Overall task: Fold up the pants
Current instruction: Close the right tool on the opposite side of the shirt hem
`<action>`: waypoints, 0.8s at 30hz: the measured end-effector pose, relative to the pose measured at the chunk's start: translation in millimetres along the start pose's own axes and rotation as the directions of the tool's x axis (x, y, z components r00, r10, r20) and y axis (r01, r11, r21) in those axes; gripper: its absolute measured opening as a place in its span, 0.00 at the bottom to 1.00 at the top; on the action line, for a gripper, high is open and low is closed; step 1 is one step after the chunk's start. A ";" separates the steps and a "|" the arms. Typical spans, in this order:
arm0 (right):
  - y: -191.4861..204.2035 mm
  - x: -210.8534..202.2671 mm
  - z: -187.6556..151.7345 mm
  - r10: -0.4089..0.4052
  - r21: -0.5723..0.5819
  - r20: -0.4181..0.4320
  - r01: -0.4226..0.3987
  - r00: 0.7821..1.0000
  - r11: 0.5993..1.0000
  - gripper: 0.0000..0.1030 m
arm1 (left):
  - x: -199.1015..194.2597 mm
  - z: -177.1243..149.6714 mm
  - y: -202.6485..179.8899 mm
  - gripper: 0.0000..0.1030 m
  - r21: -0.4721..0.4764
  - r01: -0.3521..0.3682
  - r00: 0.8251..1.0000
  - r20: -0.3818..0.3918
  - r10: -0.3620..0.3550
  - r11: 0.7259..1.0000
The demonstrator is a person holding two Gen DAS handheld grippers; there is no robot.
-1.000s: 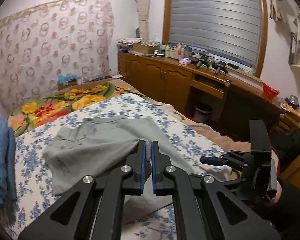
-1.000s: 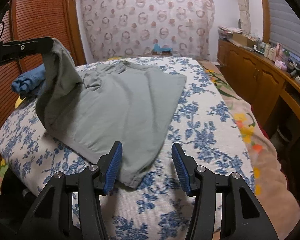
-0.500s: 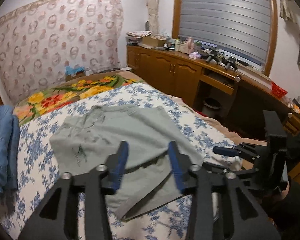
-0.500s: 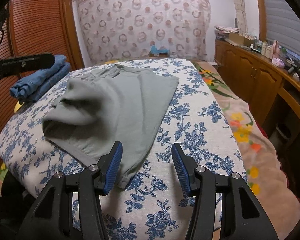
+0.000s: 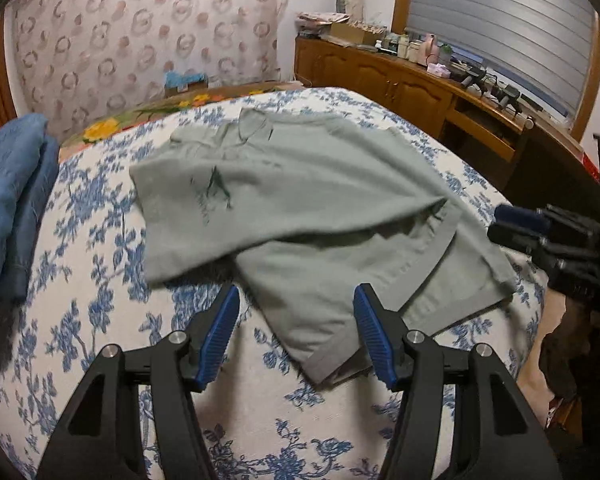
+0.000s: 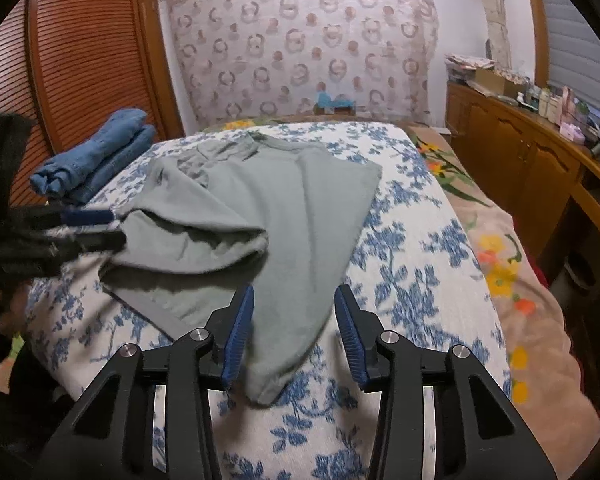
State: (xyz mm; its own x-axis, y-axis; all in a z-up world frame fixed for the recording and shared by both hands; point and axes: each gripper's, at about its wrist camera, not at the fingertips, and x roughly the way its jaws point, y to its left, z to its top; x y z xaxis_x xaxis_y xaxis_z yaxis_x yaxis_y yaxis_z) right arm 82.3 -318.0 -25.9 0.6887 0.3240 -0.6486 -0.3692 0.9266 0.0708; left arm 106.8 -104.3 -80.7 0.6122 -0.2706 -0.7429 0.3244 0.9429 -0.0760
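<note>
Lying flat on the flower-print bed (image 5: 100,288), grey-green pants (image 5: 300,200), one fold already laid over, upper layer rumpled and draped across the lower. Long axis running away from both wrist views, waistband far, hems near. Left tongs (image 5: 296,332) spread, jaws just widened, nothing pinched, near hem corner lying between and just beyond the blue pads. Right tongs (image 6: 294,332) also spread, jaws just narrowed, pads not seen pressing, the other near corner of the cloth sitting between them. Both hands about equally near the hem end, one per corner; the waistband well apart from either. Likely next: pinching both near corners and carrying them toward the waistband. Folded blue jeans (image 6: 96,156) stacked beside, untouched.
</note>
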 end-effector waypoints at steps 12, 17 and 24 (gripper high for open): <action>16.7 39.8 30.8 0.035 -0.076 -0.073 -0.040 0.997 0.996 0.32 | 6.5 -12.2 7.2 0.58 -0.035 0.007 1.000 0.005 -0.007 0.999; 18.2 57.4 34.7 0.037 -0.084 -0.126 -0.048 0.991 0.995 0.31 | 5.6 -12.1 9.7 0.58 -0.040 0.021 1.000 0.014 -0.020 0.999; 26.2 55.4 31.7 0.072 -0.099 -0.143 -0.087 0.987 0.991 0.06 | 3.1 -13.3 11.7 0.58 -0.056 0.025 1.000 0.019 -0.024 0.998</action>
State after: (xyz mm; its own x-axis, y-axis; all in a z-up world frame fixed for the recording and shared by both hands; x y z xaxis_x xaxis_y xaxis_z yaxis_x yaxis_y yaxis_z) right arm 130.6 -269.7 -35.9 0.5638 0.3595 -0.7436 -0.4874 0.8716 0.0519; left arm 102.9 -91.5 -92.8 0.6178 -0.2968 -0.7282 0.2985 0.9452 -0.1321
